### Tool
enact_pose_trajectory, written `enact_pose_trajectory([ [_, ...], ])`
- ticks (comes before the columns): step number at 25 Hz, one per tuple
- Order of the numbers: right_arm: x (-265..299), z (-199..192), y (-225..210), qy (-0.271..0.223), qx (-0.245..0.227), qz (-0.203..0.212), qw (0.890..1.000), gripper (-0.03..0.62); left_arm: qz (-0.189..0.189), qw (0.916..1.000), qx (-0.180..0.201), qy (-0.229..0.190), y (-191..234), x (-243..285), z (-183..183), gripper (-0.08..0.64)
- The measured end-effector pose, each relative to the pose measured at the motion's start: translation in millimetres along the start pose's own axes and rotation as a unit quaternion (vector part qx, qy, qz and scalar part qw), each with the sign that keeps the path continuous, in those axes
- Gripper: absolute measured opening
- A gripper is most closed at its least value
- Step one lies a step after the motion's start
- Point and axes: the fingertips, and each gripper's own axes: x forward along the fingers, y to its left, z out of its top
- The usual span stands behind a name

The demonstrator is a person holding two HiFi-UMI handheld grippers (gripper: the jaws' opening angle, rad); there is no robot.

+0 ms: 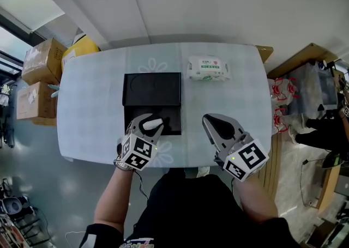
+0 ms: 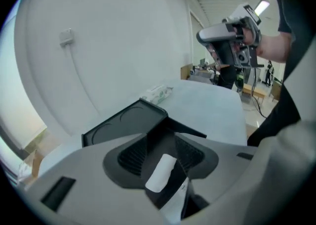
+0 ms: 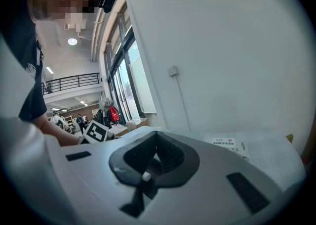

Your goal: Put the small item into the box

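Left gripper: we see its 2 jaws wide apart over the black box by the table's near edge. The white item is between them, with the pads clear of it. Its long axis runs roughly along that edge. Right gripper has its jaws together, empty. There's a tissue pack near the far edge, and cartons on the floor off the left edge.

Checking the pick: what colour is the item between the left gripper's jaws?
Small item: white, clearest in the left gripper view.
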Motion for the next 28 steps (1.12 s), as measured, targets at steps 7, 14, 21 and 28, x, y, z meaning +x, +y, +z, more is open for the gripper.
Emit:
enact_pose_trajectory([
  [7, -16, 10, 24, -0.003, -0.029, 0.048, 0.998, 0.009, 0.03, 0.9862, -0.115, -0.115, -16, -59, 46, 0.169],
  [14, -35, 15, 53, -0.005, -0.055, 0.104, 0.993, 0.009, 0.078, 0.956, -0.201, -0.199, -45, -120, 61, 0.088],
  [21, -65, 13, 86, -0.009, -0.078, 0.156, 0.985, 0.009, 0.105, 0.9263, -0.235, -0.275, -93, -175, 75, 0.009],
  [28, -99, 0, 113, -0.003, -0.091, 0.184, 0.979, 0.009, 0.128, 0.9231, -0.231, -0.28, -146, -201, 82, 0.009],
])
